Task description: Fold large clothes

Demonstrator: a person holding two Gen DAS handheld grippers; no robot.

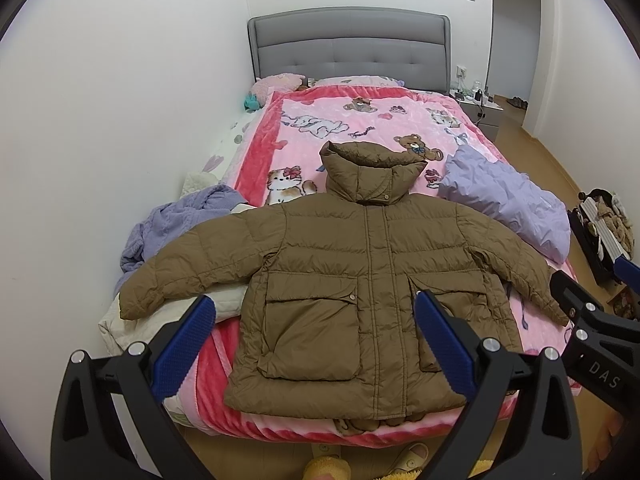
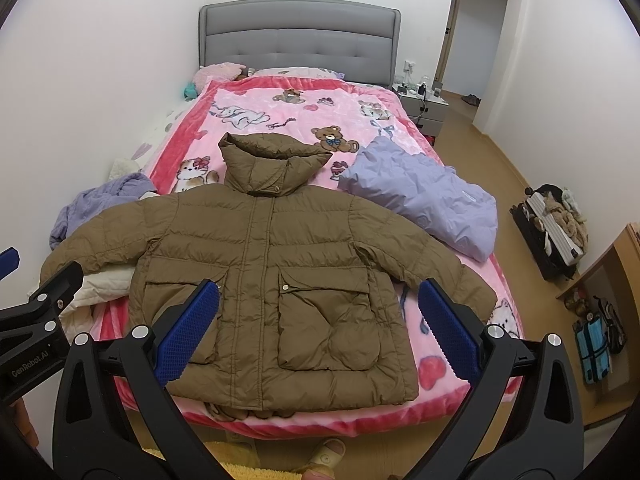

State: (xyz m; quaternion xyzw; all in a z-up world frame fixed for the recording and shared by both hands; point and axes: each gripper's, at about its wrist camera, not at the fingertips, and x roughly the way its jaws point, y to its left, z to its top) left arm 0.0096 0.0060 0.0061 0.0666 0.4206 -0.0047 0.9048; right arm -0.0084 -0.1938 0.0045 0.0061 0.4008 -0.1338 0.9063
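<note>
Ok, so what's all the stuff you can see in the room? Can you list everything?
Puffer jacket: one, brown, spread flat front-up at the foot of the bed, sleeves out.
Blanket: one, pink with cartoon animals, covering the bed.
Padded garment: one, lilac, lying on the blanket by the jacket's sleeve.
Knitted garment: one, lilac, bunched at the wall side of the bed.
White quilted item: one, cream, under the jacket's other sleeve.
Headboard: one, grey, against the far wall.
Nightstand: one, grey, beside the headboard, small items on top.
Slippers: yellow, on the floor below the bed edge; count unclear.
Left gripper: one, black with blue pads, open above the jacket.
Right gripper: one, same colours, open above the jacket.
</note>
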